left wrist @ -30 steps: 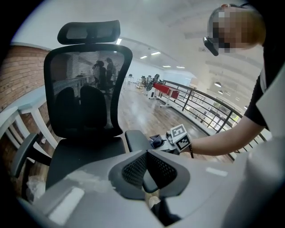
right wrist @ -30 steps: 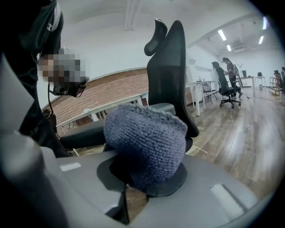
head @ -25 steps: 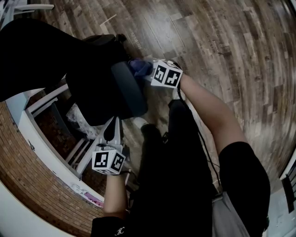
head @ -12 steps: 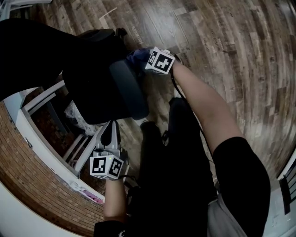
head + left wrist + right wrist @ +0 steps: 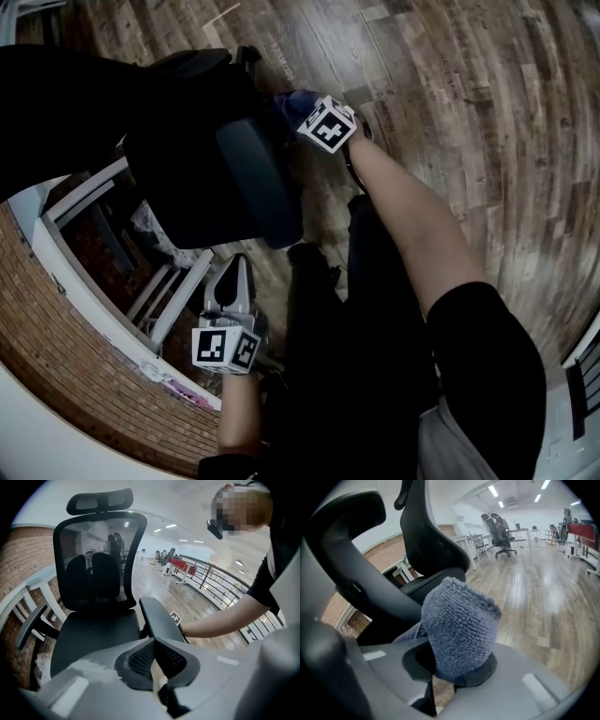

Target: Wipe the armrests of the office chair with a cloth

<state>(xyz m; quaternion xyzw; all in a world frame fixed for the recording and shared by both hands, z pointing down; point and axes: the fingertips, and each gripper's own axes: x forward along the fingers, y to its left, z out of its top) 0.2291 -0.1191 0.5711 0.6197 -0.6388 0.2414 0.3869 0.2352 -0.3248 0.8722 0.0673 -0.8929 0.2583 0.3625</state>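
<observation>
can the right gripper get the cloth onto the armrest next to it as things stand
Probably yes. The right gripper is shut on the blue cloth right beside the end of the armrest, with nothing between them; the left gripper hangs back, shut and empty.

Fuzzy blue cloth bunched at black armrest end.

Bright ceiling strip lights, glare on the wooden floor, strong fisheye curvature, dark vignetted corners.
</observation>
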